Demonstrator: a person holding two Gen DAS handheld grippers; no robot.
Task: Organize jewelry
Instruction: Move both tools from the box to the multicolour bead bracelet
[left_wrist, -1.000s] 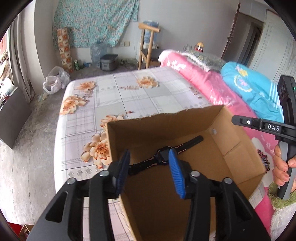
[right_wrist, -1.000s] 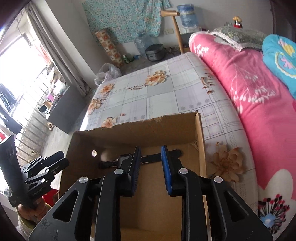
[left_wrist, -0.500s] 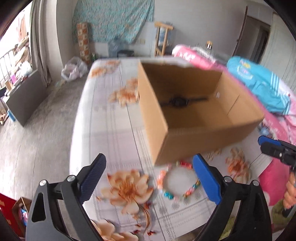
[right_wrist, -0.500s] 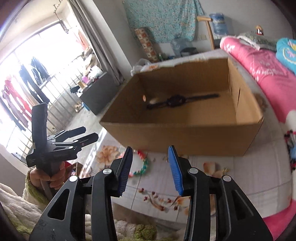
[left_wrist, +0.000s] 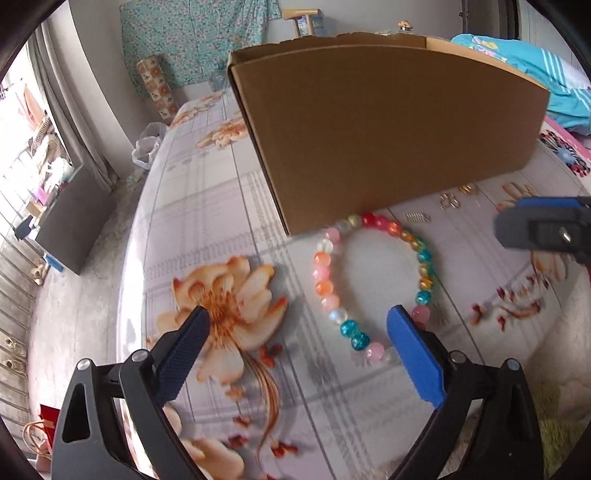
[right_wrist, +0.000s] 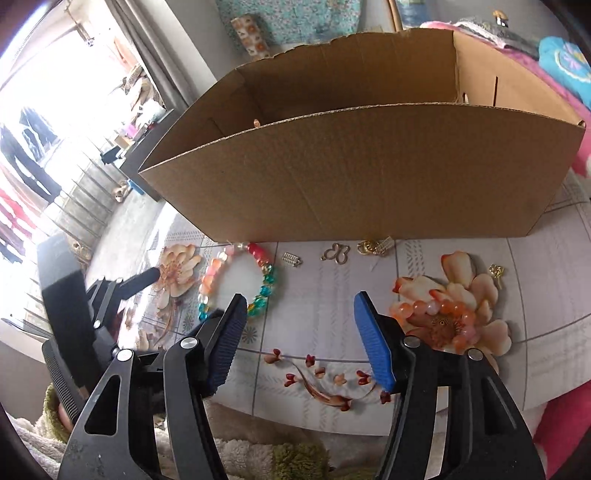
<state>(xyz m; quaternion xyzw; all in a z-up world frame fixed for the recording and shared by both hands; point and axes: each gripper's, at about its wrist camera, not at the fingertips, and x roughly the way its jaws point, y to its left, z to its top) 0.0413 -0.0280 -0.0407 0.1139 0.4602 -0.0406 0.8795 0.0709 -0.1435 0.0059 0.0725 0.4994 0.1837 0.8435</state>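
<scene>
Two grippers hover low over a floral tablecloth (left_wrist: 207, 206) in front of a cardboard box (left_wrist: 388, 129), and nothing is held by either. Judging by the layout, the step in hand is the reach for the next piece of jewelry to go into the box.

On the left, the left gripper (left_wrist: 297, 334) has its jaws spread about as wide as they go and opening a little more. A bracelet of coloured beads (left_wrist: 369, 280) lies flat on the cloth just ahead, touching the foot of the box; its near beads sit beside the right-hand finger, with no pad pressing on them.

Further right, small gold charms (right_wrist: 336, 254) lie in a row along the box's base. The right gripper (right_wrist: 299, 308) is partly spread and opening, over bare cloth.

The next move likely calls for lowering the left jaws astride one side of the bead ring, then closing gently so the beads do not roll away.
</scene>
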